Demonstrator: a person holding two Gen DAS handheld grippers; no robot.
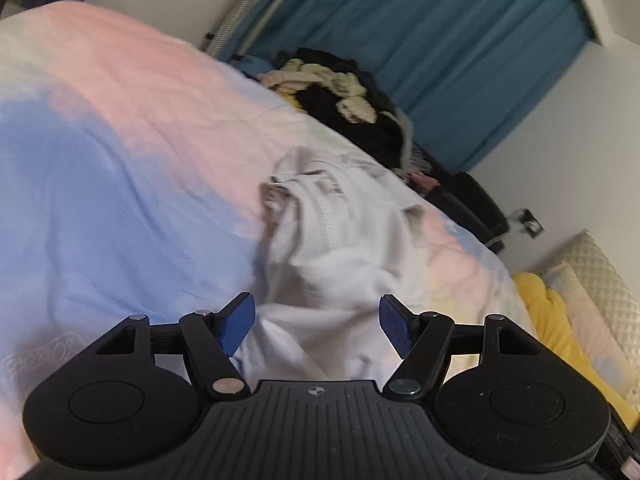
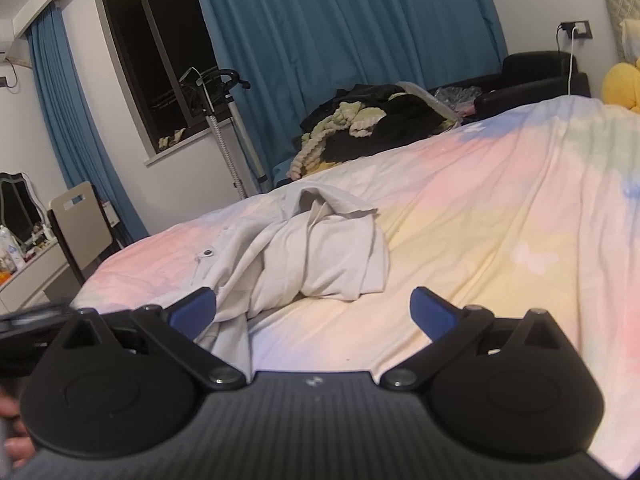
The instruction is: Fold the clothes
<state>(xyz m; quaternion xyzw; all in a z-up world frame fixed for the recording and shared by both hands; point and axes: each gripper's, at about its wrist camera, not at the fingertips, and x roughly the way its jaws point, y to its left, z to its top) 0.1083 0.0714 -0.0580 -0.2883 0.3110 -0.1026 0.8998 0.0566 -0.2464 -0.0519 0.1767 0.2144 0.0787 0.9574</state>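
A crumpled white garment (image 1: 340, 240) lies in a heap on the pastel bedspread (image 1: 120, 140). My left gripper (image 1: 317, 326) hovers just over its near edge, open, with white cloth showing between the blue pads (image 1: 236, 324) but not pinched. In the right wrist view the same white garment (image 2: 304, 256) sits ahead and slightly left on the bedspread (image 2: 500, 220). My right gripper (image 2: 314, 312) is open above the sheet; its left pad (image 2: 192, 312) overlaps the garment's near edge, its right pad is over bare sheet.
A pile of dark and pale-green clothes (image 2: 360, 124) lies at the bed's far edge, before teal curtains (image 2: 340, 28). A black seat (image 2: 532, 76) and a yellow plush (image 2: 622, 84) are at far right. A chair (image 2: 80, 224) and dresser stand left of the bed.
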